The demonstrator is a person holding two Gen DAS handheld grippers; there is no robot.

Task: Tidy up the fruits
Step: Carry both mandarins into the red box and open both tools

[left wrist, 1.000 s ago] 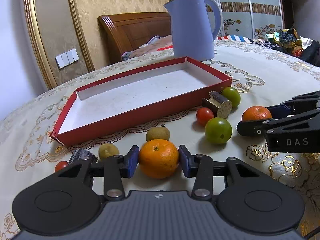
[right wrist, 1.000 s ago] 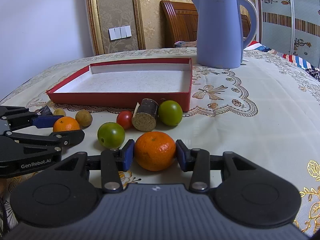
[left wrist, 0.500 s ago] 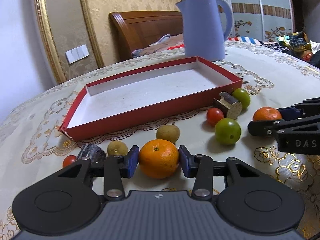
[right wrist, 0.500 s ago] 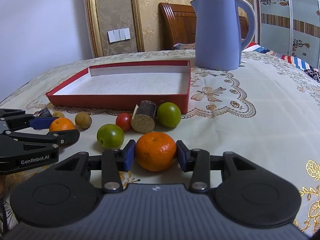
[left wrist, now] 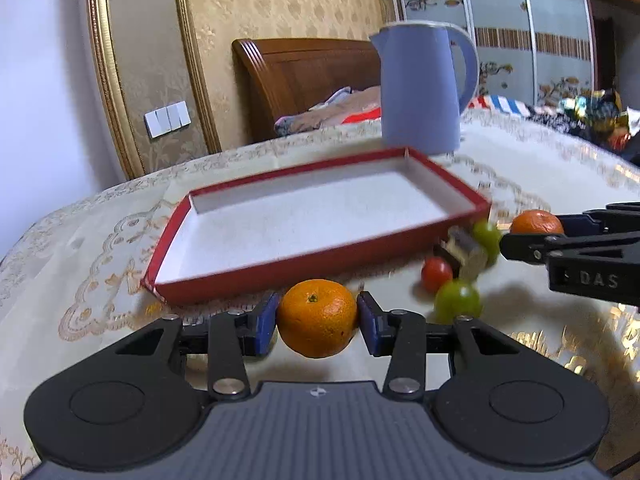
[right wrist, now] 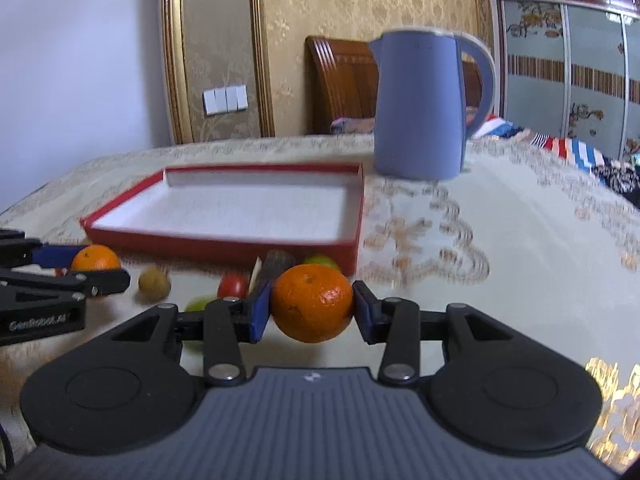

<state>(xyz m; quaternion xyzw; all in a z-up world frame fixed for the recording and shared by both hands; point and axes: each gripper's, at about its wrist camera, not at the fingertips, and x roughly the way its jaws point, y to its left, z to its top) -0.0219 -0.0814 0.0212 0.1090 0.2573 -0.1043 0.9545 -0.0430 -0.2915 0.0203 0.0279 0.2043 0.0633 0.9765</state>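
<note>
My left gripper (left wrist: 317, 317) is shut on an orange (left wrist: 317, 317), lifted off the cloth in front of the red tray (left wrist: 280, 264). My right gripper (right wrist: 313, 307) is shut on a second orange (right wrist: 313, 307), also raised, near the tray's right front corner (right wrist: 352, 252). In the left wrist view the right gripper (left wrist: 536, 228) shows at the right with its orange (left wrist: 536, 222). In the right wrist view the left gripper (right wrist: 96, 266) shows at the left with its orange (right wrist: 95, 258). The tray holds nothing.
On the cloth lie a red tomato (left wrist: 436, 274), two green fruits (left wrist: 458, 300) (left wrist: 486, 232), a dark cut cylinder (left wrist: 464, 246) and a brown round fruit (right wrist: 154, 282). A blue kettle (left wrist: 424, 88) stands behind the tray. A wooden headboard (left wrist: 304, 80) stands beyond the table.
Both grippers have risen with their oranges off the cloth and tipped up towards the tray. The small fruits near the left gripper have dropped out of its view.
</note>
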